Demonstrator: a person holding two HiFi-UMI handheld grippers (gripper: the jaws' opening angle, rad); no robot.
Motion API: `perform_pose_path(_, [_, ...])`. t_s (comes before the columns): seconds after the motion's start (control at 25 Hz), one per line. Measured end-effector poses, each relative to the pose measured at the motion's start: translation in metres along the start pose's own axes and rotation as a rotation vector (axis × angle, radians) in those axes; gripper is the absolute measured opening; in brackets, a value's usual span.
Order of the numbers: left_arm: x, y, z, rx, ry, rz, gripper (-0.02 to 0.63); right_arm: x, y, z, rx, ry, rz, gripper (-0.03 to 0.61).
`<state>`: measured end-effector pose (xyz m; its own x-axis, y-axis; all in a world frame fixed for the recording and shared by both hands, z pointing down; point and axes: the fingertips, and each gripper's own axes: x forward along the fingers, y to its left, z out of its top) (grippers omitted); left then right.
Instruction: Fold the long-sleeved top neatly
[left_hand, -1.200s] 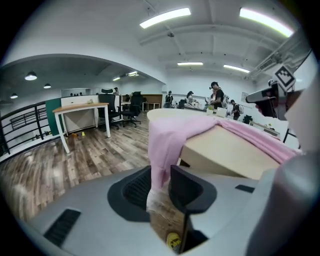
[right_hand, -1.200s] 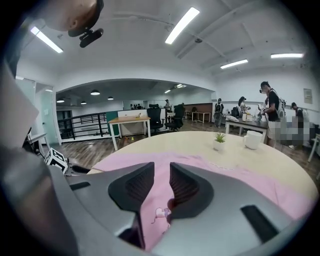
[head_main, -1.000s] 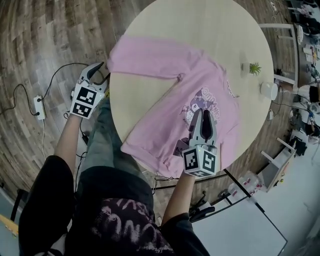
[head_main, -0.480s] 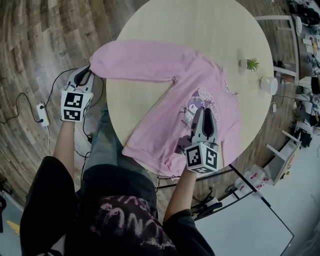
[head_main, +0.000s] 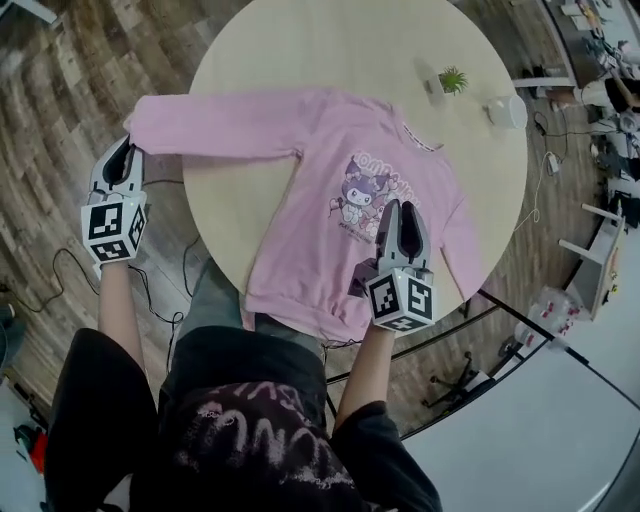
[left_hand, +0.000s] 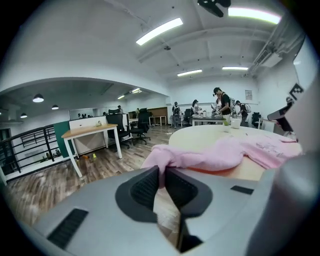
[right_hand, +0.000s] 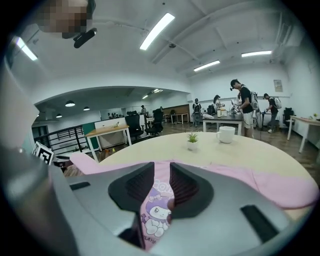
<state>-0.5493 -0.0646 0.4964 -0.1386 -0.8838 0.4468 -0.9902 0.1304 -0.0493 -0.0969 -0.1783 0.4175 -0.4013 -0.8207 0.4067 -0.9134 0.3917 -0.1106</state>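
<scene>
A pink long-sleeved top (head_main: 300, 230) with a cartoon print lies face up on the round pale table (head_main: 330, 50). Its hem hangs over the near edge. One sleeve (head_main: 220, 120) stretches straight out past the table's left rim. My left gripper (head_main: 122, 150) is shut on that sleeve's cuff (left_hand: 165, 157), which is held off the table beyond the edge, with pink cloth pinched between the pads. My right gripper (head_main: 400, 208) hovers over the chest print (right_hand: 157, 215), jaws apart with nothing between them. The other sleeve (head_main: 465, 250) lies along the table's right edge.
A small potted plant (head_main: 452, 80) and a white mug (head_main: 505, 110) stand at the table's far right. Cables (head_main: 60, 270) run over the wooden floor to the left. Desks, chairs and people stand far off in the room.
My left gripper closed on the cuff, then lifted and drew the sleeve out straight to the left. The right gripper shifted slightly over the print and stayed open.
</scene>
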Motion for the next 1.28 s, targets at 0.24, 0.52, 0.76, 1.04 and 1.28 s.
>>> perform_pose_path(0.24, [0.012, -0.042, 0.074, 0.039, -0.097, -0.008, 0.048, -0.035, -0.054, -0.008, 0.097, -0.051, -0.05, 0.101])
perform_pose_path(0.52, [0.044, -0.183, 0.15, 0.094, -0.199, -0.166, 0.049, -0.088, -0.129, -0.023, 0.188, -0.081, -0.114, 0.101])
perform_pose_path(0.76, [0.074, -0.33, 0.177, 0.217, -0.231, -0.368, 0.049, -0.14, -0.194, -0.04, 0.246, -0.115, -0.226, 0.101])
perform_pose_path(1.04, [0.088, -0.457, 0.149, 0.338, -0.174, -0.524, 0.049, -0.19, -0.257, -0.068, 0.247, -0.105, -0.326, 0.103])
perform_pose_path(1.28, [0.098, -0.525, 0.101, 0.509, -0.045, -0.613, 0.126, -0.232, -0.291, -0.104, 0.289, -0.078, -0.418, 0.103])
